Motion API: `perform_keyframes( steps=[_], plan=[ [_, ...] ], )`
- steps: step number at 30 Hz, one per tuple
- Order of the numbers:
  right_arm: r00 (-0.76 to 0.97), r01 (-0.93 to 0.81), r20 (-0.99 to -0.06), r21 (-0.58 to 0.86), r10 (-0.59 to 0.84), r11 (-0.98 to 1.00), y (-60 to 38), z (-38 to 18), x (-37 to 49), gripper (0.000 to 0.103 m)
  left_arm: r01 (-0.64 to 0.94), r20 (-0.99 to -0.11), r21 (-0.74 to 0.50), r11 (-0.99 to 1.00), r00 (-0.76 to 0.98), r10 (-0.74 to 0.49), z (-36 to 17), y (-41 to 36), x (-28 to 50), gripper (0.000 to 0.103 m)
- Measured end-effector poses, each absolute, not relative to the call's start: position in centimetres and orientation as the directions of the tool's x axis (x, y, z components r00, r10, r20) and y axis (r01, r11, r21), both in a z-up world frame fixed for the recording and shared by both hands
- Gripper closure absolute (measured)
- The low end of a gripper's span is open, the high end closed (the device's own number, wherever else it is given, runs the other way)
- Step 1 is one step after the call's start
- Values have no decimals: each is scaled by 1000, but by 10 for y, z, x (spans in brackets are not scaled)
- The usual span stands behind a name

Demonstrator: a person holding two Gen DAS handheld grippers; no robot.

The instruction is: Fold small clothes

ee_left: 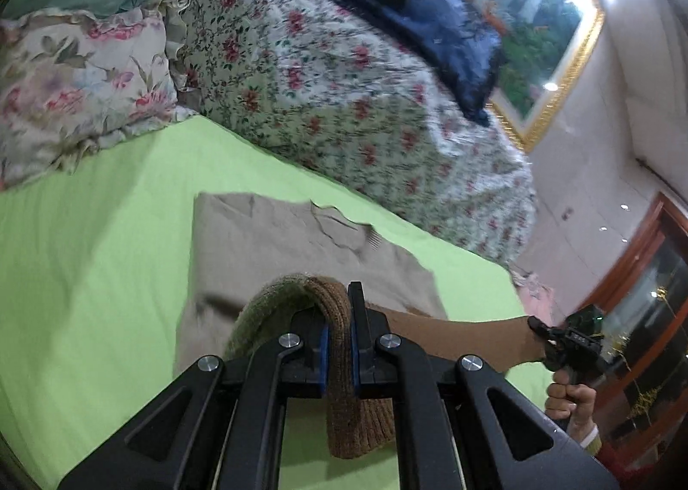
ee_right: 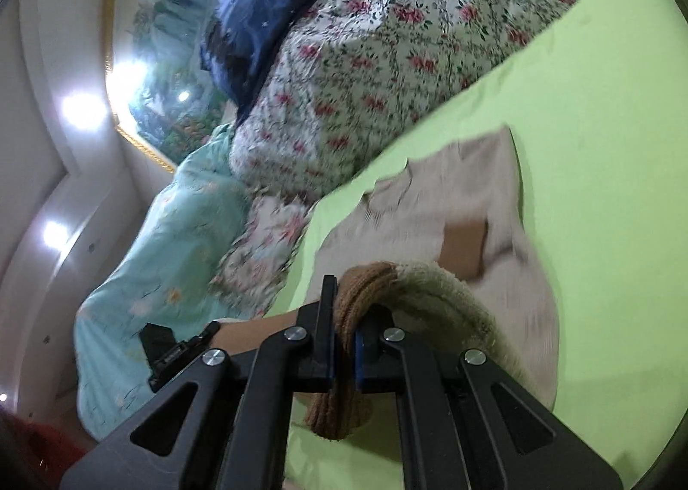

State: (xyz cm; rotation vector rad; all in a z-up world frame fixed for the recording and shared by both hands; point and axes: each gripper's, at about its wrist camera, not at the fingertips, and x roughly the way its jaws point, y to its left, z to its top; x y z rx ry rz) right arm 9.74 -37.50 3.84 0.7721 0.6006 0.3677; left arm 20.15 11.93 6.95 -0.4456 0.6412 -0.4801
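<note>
A beige knit garment point(ee_left: 275, 240) lies on the green bed sheet point(ee_left: 107, 232), its near edge lifted. My left gripper point(ee_left: 337, 318) is shut on the garment's brown ribbed hem point(ee_left: 339, 361), which droops below the jaws. The hem stretches right to my right gripper point(ee_left: 546, 329), held by a hand point(ee_left: 567, 395). In the right wrist view my right gripper point(ee_right: 346, 309) is shut on the same brown hem point(ee_right: 344, 408), and the fuzzy inner side curls over to the right. The garment's body point(ee_right: 451, 197) spreads ahead. My left gripper point(ee_right: 206, 331) shows at the left.
A floral quilt point(ee_left: 322, 73) is heaped along the far side of the bed, with a dark blue cloth point(ee_left: 430, 8) on top. A floral pillow point(ee_left: 73, 86) and teal bedding point(ee_right: 172, 240) lie beside it. A gold-framed painting point(ee_left: 554, 60) hangs on the wall; a wooden cabinet point(ee_left: 645, 275) stands right.
</note>
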Motion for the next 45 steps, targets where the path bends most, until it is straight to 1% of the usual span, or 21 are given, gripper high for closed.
perform_keyframes(
  steps=[4,9,17,19,20,21,23,24,25,26,28,30,32,34,35,37,39,41,42,43,45],
  plan=[
    [766,-70,-412,710,494,700,-381,34,158,96,229,-501,-531,816,692,-521,58,112,262,97],
    [748,11,-473,709,465,705,-398,3,222,96,174,-556,-529,830,668,-494,30,108,321,97],
    [696,132,-595,655,401,744,-410,-53,276,95,119,-660,-469,875,611,-437,-26,90,385,96],
    [668,168,-632,642,392,748,-410,-64,281,92,97,-700,-473,876,562,-440,-45,88,395,94],
    [652,192,-654,633,384,750,-409,-66,281,83,89,-709,-489,868,540,-454,-51,88,393,94],
    [644,212,-667,627,375,750,-410,-66,276,72,90,-699,-516,852,531,-479,-54,89,388,92],
    [676,221,-654,619,339,753,-411,-58,261,61,118,-672,-553,825,522,-525,-52,90,371,83],
    [701,222,-645,603,305,766,-409,-50,250,54,142,-659,-559,817,521,-542,-49,87,358,72],
    [726,210,-629,587,277,782,-406,-41,240,51,171,-650,-558,812,518,-556,-47,80,343,61],
    [750,167,-603,573,274,803,-397,-31,228,48,196,-644,-557,807,512,-569,-45,72,332,58],
    [731,48,-580,569,359,821,-372,-26,220,47,267,-640,-553,789,469,-608,-47,46,312,50],
    [617,-76,-633,543,467,836,-332,-36,226,46,327,-666,-531,782,410,-624,-53,18,306,50],
    [524,-163,-692,490,496,856,-301,-46,237,46,336,-703,-475,813,410,-581,-55,3,315,50],
    [512,-166,-737,418,440,893,-293,-51,249,46,318,-710,-470,823,417,-567,-57,3,335,51],
    [526,-115,-764,369,372,922,-299,-53,258,46,308,-713,-466,830,425,-558,-56,7,343,51],
    [547,12,-798,308,251,951,-322,-54,278,46,247,-748,-405,880,463,-475,-54,17,373,52],
    [589,110,-784,317,195,942,-350,-47,289,46,187,-770,-362,913,493,-406,-49,32,395,52],
    [660,186,-737,348,145,919,-374,-32,287,46,141,-768,-363,921,515,-382,-41,48,406,52],
    [693,216,-711,367,123,905,-383,-22,282,46,107,-754,-376,920,543,-371,-33,61,407,49],
    [718,228,-687,388,115,893,-389,-14,274,46,84,-744,-389,917,558,-367,-30,69,407,42],
    [741,212,-659,414,130,885,-389,-4,259,46,31,-727,-433,901,579,-369,-27,87,395,34]
  ],
)
